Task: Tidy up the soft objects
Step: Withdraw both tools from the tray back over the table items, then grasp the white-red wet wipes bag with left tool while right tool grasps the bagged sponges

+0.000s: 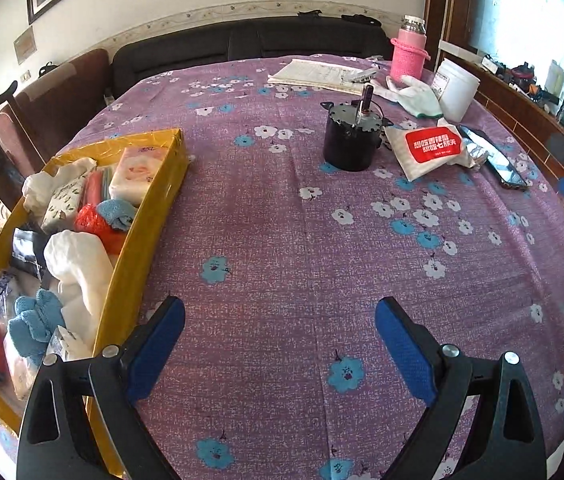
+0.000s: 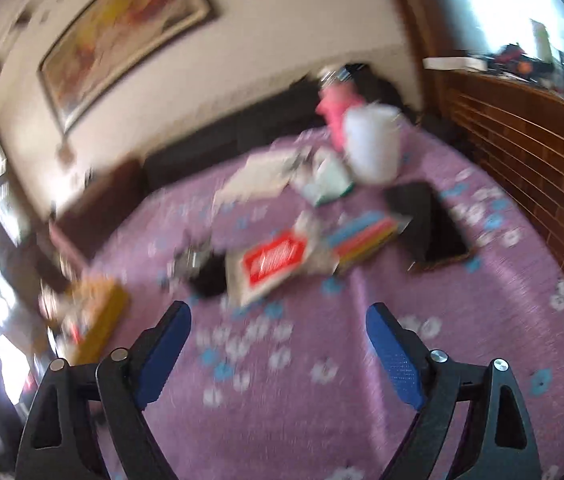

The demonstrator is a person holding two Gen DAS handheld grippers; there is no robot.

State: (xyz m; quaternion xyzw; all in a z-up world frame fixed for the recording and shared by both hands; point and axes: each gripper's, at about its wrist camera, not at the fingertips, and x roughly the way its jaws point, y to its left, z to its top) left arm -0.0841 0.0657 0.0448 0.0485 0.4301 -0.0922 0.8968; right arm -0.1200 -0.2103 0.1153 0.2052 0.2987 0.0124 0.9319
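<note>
Above the purple tablecloth [image 1: 265,216], the left gripper [image 1: 279,344] hovers level, jaws wide and empty, beside the yellow box [image 1: 133,256] of soft things. Right gripper [image 2: 277,344] tilts, equally wide, facing the tissue pack [image 2: 271,264].

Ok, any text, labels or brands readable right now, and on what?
Red label on the white tissue pack: white Chinese characters in two rows, too soft to quote reliably.
White tub: a small label, too small to read.
Papers: printed lines, too small.
Packs in the yellow box: patterns only, no readable words.
Right wrist view: blurred throughout, nothing legible.
</note>
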